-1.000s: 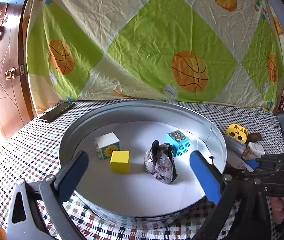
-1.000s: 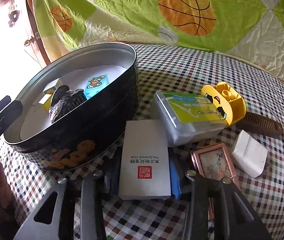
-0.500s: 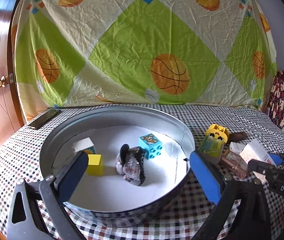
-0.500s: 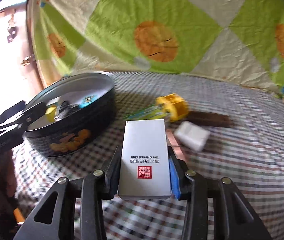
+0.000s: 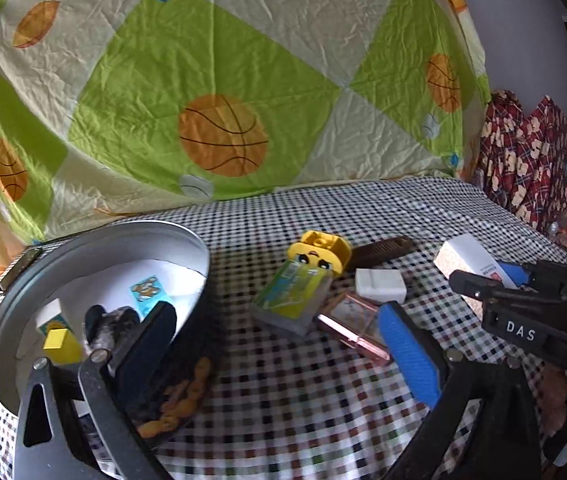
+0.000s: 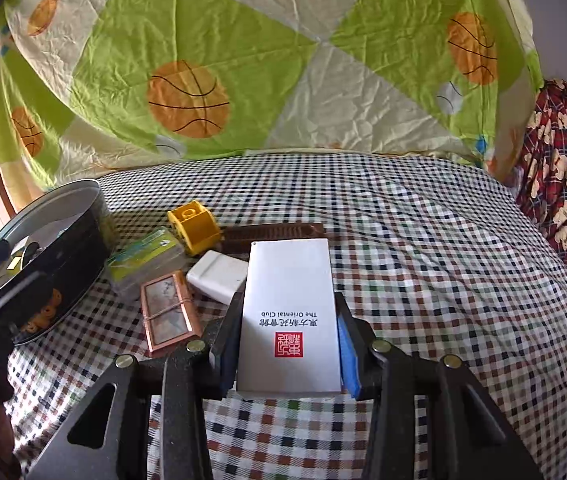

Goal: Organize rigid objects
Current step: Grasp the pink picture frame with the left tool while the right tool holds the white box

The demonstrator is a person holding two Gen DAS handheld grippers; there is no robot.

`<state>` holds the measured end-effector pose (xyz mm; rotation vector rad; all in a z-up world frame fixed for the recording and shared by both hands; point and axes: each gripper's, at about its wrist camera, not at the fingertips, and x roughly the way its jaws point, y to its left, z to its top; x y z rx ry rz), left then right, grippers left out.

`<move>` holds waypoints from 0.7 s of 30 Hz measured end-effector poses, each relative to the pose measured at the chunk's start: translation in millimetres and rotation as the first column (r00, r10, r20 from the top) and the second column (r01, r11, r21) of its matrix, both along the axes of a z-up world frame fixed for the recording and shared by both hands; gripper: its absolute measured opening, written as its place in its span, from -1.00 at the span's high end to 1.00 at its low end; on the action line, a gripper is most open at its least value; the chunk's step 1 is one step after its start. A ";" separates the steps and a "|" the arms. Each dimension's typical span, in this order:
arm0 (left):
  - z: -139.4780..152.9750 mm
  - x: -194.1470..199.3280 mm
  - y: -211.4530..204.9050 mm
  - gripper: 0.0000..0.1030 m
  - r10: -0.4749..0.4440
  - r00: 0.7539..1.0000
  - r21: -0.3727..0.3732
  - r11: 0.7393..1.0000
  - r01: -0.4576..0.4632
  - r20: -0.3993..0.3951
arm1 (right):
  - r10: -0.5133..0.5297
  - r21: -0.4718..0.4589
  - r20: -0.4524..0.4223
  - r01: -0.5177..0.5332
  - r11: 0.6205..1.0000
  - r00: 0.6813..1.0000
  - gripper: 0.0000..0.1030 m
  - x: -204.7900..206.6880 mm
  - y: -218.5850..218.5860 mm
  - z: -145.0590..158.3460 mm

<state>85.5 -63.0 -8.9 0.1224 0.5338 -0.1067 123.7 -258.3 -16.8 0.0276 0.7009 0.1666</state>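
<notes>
Right gripper (image 6: 289,344) clamps a white box (image 6: 289,312) between its blue-padded fingers (image 6: 349,356); box lies flat, printed face up (red seal, "The Oriental Club", text inverted). Beyond the left finger: white block (image 6: 217,277) touching the box edge, copper-framed picture (image 6: 167,312) just beside it, green-labelled clear case (image 6: 143,258), yellow toy brick (image 6: 194,226). Brown comb (image 6: 271,232) lies past the fingertips. Round tin (image 6: 49,256) far left on the checked cloth (image 6: 443,280).
</notes>
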 end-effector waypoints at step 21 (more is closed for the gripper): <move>-52.3 74.0 -52.6 -0.79 -0.169 0.910 -0.065 0.986 0.156 -0.379 | -0.044 0.077 -0.026 0.046 0.996 0.999 0.15 5.1 -19.3 -6.0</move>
